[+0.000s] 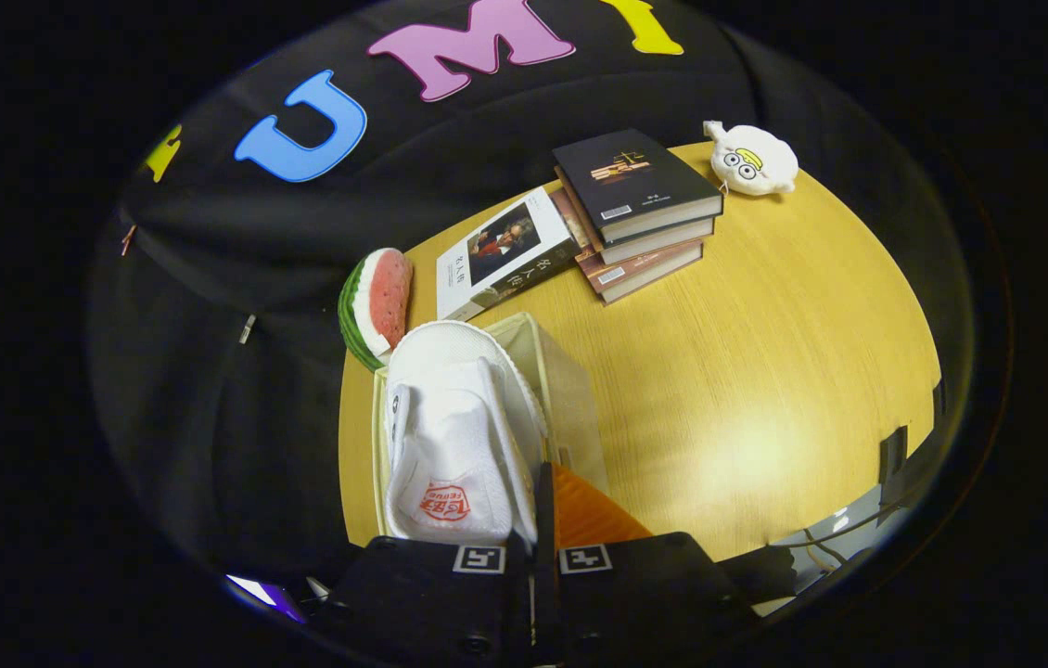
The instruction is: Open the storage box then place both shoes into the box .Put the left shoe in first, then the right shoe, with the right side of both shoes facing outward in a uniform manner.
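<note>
Between hand-held gripper (538, 520) fingers: one white shoe (454, 436), over one box (570, 390).

Light falls from overhead onto the wooden table (765, 371), leaving 1 soft bright patch of glare near its close edge. The white shoe (454, 436) is lit almost to washing out. The cloth wall (209, 371) behind stays dim. Focus is sharp mid-scene; the fisheye bends the table's edges, and the gripper (543, 506) sits in shadow, its fingers closed together.
</note>
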